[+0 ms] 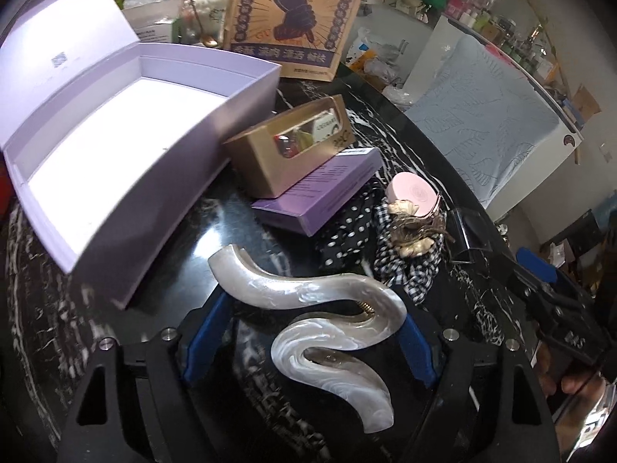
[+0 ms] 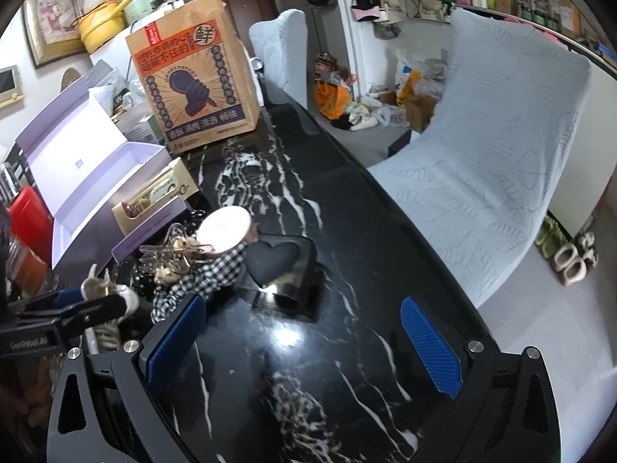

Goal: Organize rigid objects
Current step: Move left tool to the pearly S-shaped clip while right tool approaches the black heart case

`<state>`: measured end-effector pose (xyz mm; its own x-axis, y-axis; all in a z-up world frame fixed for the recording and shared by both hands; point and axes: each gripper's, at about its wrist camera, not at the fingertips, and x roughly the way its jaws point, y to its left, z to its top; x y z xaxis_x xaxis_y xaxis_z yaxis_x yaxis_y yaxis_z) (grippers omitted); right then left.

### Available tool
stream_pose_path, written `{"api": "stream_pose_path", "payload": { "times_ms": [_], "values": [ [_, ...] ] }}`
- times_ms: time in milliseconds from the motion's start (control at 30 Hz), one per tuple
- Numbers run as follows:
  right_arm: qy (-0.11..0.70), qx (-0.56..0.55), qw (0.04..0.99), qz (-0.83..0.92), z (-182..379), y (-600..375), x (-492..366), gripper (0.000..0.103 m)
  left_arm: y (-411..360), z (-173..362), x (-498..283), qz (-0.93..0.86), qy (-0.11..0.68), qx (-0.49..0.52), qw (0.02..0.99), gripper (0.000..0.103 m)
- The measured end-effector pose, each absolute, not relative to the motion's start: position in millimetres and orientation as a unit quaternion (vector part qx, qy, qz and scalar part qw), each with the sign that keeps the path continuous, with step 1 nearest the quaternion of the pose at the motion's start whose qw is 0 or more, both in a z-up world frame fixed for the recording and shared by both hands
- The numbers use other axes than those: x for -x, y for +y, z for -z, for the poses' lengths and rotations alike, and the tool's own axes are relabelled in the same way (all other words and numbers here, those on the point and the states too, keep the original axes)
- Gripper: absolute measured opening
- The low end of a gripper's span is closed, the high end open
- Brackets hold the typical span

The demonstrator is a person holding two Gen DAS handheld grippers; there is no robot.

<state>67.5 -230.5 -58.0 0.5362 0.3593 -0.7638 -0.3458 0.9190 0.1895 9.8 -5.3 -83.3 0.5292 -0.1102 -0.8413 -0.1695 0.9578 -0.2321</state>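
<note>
Lilac box [image 1: 115,123] open, interior clear from above. Gold box [image 1: 285,146] on purple box [image 1: 320,193] crowds its right wall. Scarves [image 1: 385,247], pink jar [image 1: 412,193] clutter beyond. Bare marble [image 2: 347,231] ahead of right gripper [image 2: 304,343]; black stand [image 2: 285,270] sits left.

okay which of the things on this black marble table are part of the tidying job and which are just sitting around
Likely part of the job:
left gripper, shut on the pearly wavy hair clip
open lilac box
pink round case
gold window box
right gripper, open, holding nothing

Probably just lying about:
brown paper bag
checked fabric
covered chair
</note>
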Motion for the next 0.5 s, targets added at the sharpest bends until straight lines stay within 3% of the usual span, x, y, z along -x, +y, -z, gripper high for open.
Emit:
{"api": "stream_pose_path", "payload": {
  "times_ms": [233, 333, 500],
  "values": [
    [0.432, 0.007, 0.877, -0.211, 65.1, -211.3, -80.2, 0.103, 3.1, 87.4, 1.8, -0.028, 0.486, 0.147, 0.861, 0.080],
    [0.442, 0.006, 0.870, -0.218, 70.3, -206.0, -86.4, 0.090, 6.5, 90.2, 3.4, -0.033, 0.486, 0.153, 0.860, 0.080],
    [0.449, 0.006, 0.867, -0.216, 75.2, -203.4, -89.4, 0.080, 6.7, 90.9, 3.1, -0.036, 0.484, 0.144, 0.863, 0.080]
  ]
}}
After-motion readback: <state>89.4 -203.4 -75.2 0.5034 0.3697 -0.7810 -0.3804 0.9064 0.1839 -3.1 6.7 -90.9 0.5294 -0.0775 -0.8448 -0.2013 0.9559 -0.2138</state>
